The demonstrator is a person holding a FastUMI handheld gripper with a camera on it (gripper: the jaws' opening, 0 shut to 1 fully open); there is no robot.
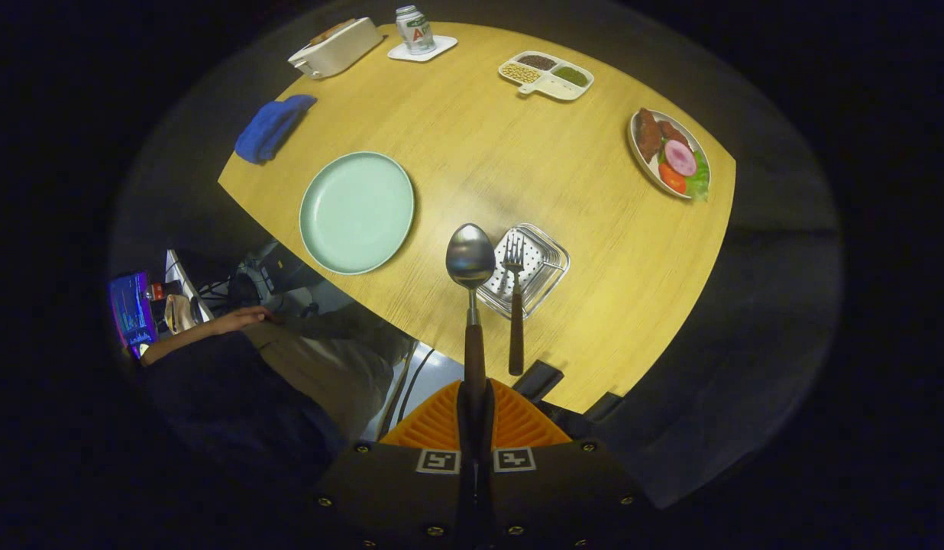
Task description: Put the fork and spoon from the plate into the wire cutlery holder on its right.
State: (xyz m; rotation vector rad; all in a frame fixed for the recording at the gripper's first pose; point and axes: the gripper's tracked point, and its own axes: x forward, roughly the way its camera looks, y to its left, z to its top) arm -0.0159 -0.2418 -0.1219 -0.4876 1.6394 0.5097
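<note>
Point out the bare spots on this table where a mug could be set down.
Widest bare wood lies mid-table, between the green plate, the wire holder and the food plate. Another patch sits between the blue cloth and the divided tray. It is crowded around the holder, where the fork rests and the gripper holds the spoon.

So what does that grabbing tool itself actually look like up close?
The gripper has two ribbed fingers that fan out from a dark, flat body studded with small brass-coloured screws. Two square black-and-white markers sit side by side on that body, just behind the fingers. No cables show on it.
</note>
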